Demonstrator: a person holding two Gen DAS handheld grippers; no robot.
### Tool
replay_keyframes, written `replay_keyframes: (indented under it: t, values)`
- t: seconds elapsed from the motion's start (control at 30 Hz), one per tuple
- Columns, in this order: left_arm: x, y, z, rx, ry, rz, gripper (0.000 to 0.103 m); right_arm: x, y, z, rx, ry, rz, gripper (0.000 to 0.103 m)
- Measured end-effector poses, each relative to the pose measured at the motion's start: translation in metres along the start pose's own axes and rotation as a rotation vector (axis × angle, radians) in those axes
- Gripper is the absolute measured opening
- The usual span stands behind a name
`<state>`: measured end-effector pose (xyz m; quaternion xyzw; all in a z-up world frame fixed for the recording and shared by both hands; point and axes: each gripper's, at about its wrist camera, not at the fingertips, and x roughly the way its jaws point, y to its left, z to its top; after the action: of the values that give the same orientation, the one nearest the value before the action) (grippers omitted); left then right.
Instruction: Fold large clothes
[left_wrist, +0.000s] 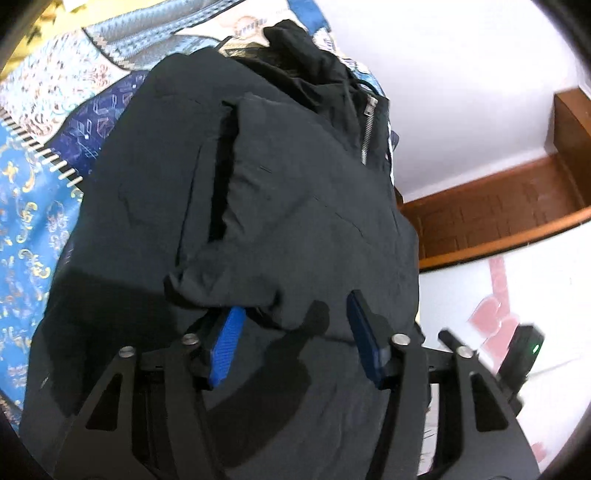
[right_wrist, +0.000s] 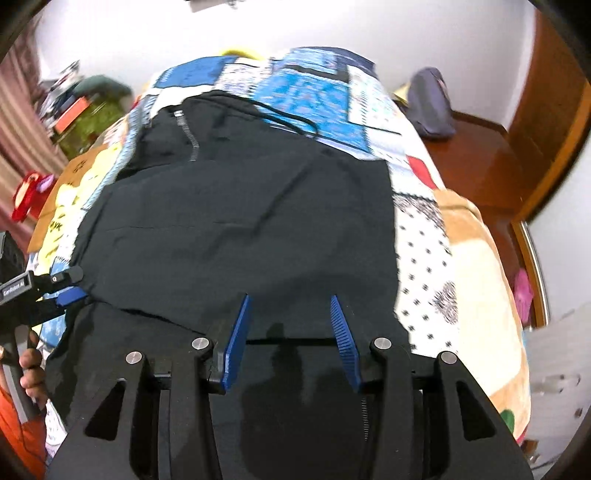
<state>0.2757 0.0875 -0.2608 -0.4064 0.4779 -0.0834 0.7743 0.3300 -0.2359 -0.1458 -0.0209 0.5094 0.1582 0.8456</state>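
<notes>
Black jacket (right_wrist: 240, 221) lengthwise on bed (right_wrist: 424, 229), collar far, both grippers (left_wrist: 295, 332) (right_wrist: 291, 328) agape

A home bedroom. A bed (right_wrist: 424, 229) under a patchwork quilt (right_wrist: 317, 92) sits in a wooden frame (right_wrist: 476, 155). Curtains (right_wrist: 18, 122) hang beside white walls.

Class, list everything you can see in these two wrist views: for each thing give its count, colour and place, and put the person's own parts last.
Black zip-up hooded jacket: one, black, spread over the bed.
Patchwork patterned bedspread: one, blue, white and tan, under the jacket.
Brown wooden bed frame: one, reddish brown, beside the bedspread.
Grey-purple cloth bag: one, on the frame's far corner.
White wall: behind the bed.
Left gripper: one, black with blue pads, open, over the jacket.
Right gripper: one, same colours, open, above the jacket's near edge.
</notes>
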Motion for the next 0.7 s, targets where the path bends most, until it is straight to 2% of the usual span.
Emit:
replay_keyframes:
  t: [0.07,0.13,0.27,0.37,0.5,0.7]
  values:
    - [0.005,0.002,0.007,-0.016,-0.011,0.006,0.037,0.003,-0.012,-0.001,0.036,0.004,-0.002,0.041]
    - [0.01,-0.001,0.015,-0.002,-0.023,0.061,0.021,0.005,-0.024,-0.003,0.068,0.005,-0.001,0.041]
    - [0.012,-0.019,0.027,0.068,-0.084,0.14,0.012,0.008,-0.044,-0.001,0.124,0.004,0.001,0.041]
    - [0.004,-0.044,0.03,0.149,-0.156,0.18,0.007,0.008,-0.052,0.004,0.153,-0.004,-0.002,0.041]
    - [-0.024,-0.079,0.035,0.278,-0.241,0.182,0.005,0.007,-0.06,0.011,0.17,-0.021,-0.006,0.041]
    - [-0.06,-0.098,0.035,0.32,-0.294,0.124,0.005,0.012,-0.058,0.019,0.163,-0.027,-0.004,0.041]
